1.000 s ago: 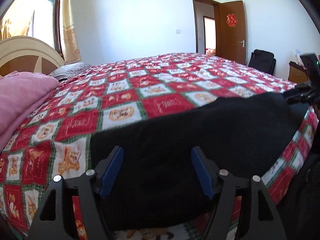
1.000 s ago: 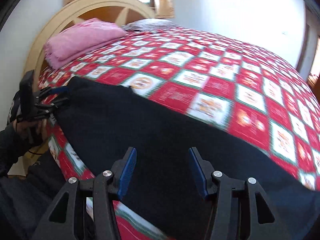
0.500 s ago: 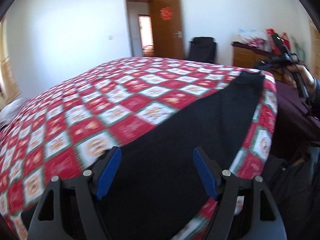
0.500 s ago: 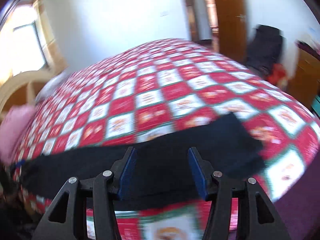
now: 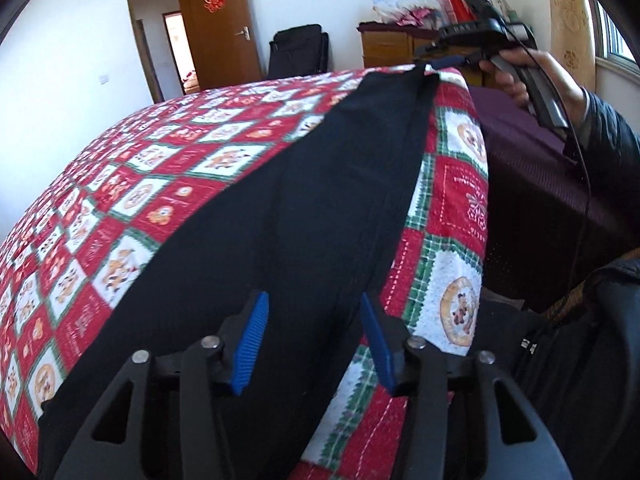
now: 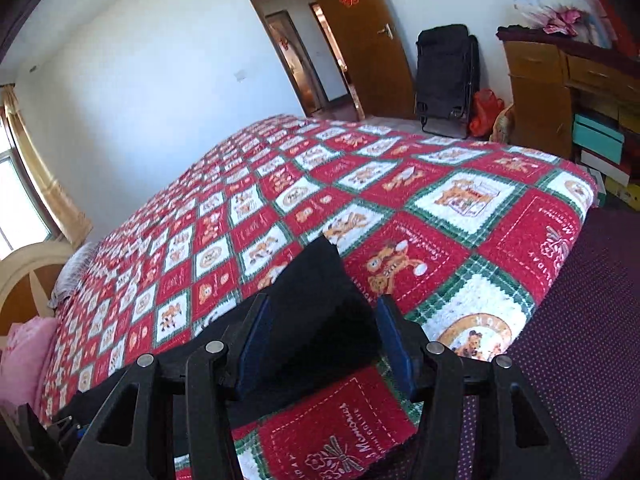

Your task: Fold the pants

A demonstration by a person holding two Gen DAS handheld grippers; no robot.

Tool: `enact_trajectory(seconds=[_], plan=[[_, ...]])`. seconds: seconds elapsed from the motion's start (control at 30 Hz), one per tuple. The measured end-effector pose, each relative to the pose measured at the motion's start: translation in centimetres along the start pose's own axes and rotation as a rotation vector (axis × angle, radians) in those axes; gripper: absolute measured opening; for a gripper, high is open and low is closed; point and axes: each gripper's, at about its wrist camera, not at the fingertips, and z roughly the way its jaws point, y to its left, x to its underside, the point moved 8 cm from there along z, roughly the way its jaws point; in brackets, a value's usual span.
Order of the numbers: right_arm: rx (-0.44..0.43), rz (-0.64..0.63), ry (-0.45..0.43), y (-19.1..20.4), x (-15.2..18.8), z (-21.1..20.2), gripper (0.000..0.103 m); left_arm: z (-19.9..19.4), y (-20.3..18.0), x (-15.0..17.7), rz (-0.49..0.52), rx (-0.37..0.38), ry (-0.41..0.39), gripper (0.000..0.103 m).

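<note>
Black pants (image 5: 304,208) lie flat as one long strip along the quilt's (image 5: 160,184) lower-right edge; no cross fold yet. Left gripper (image 5: 314,344) is closing over the cloth, not pinching; right gripper (image 6: 326,344) hangs half-open around the cuff end.

Daylight from a window (image 6: 16,200) at the left edge fills the room, washing the white wall (image 6: 160,80) bright. Fisheye distortion bows the bed (image 6: 440,208) and door frame (image 6: 272,40); dark vignetting rims both views. The black pants (image 5: 320,200) show little detail.
</note>
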Motion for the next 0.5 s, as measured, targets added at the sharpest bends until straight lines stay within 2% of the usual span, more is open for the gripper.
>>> enact_trajectory(seconds=[0.07,0.17,0.4,0.5], plan=[[0.007,-0.007,-0.01,0.0,-0.1,0.1,0.055,0.9,-0.6,0.2,0.014,0.001,0.023,0.043],[0.004,-0.009,-0.011,0.0,-0.2,0.2,0.055,1.6,-1.1,0.7,0.043,-0.02,0.044,0.042],[0.007,0.001,-0.017,-0.4,0.0,0.3,0.055,1.4,-0.9,0.7,0.009,-0.014,0.041,0.04],[-0.005,-0.001,-0.02,-0.2,0.0,0.3,0.054,1.3,-0.9,0.6,0.001,-0.011,0.039,0.031]])
